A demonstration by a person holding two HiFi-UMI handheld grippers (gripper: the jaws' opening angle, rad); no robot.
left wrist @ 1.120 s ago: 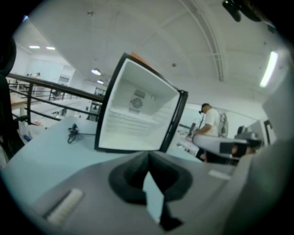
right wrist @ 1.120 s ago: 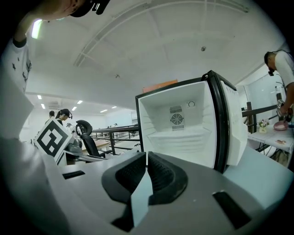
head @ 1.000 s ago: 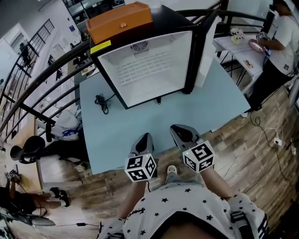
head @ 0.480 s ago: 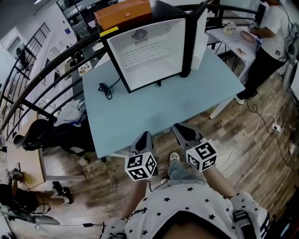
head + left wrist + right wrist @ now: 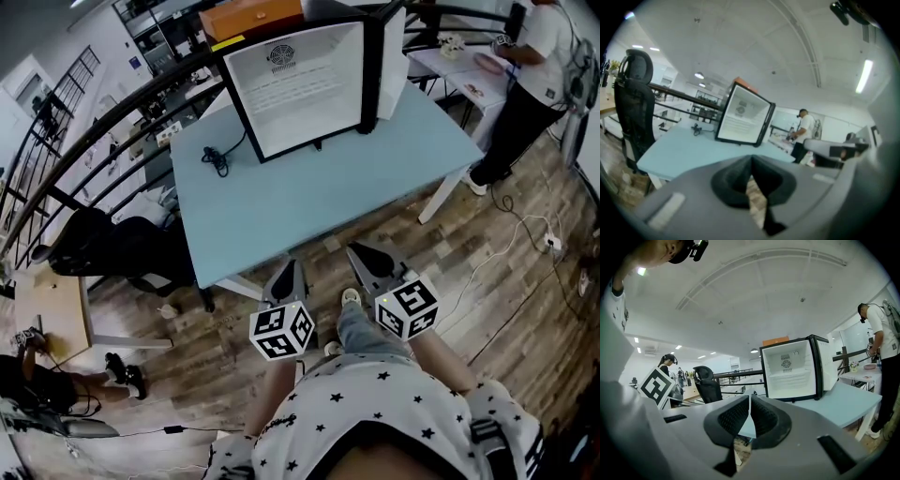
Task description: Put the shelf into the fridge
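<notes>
Black padded office chair (image 5: 98,248) at far left, on wood-plank floor (image 5: 525,281). Flat light-blue rectangular table (image 5: 356,187), matte top, with a black coiled cord (image 5: 217,161) near its left far corner. The fridge (image 5: 300,84) stands on the table's far end: boxy, black shell, smooth white inside with a ribbed back wall and a round vent. Its door (image 5: 392,56) is swung open to the right. An orange box (image 5: 248,17) sits on top.

Left gripper (image 5: 292,267): grey plastic, dark textured pads, jaws pressed together with nothing between them. It is held low in front of the torso, over the floor by the table's near edge, tipped slightly down toward the fridge. Its marker cube (image 5: 281,330) is nearest the person.

Right gripper (image 5: 356,251): same build, jaws closed and empty. It sits just beside the left one, close to level, aimed the same way.

Far right, a person (image 5: 534,66) stands at a white table.
</notes>
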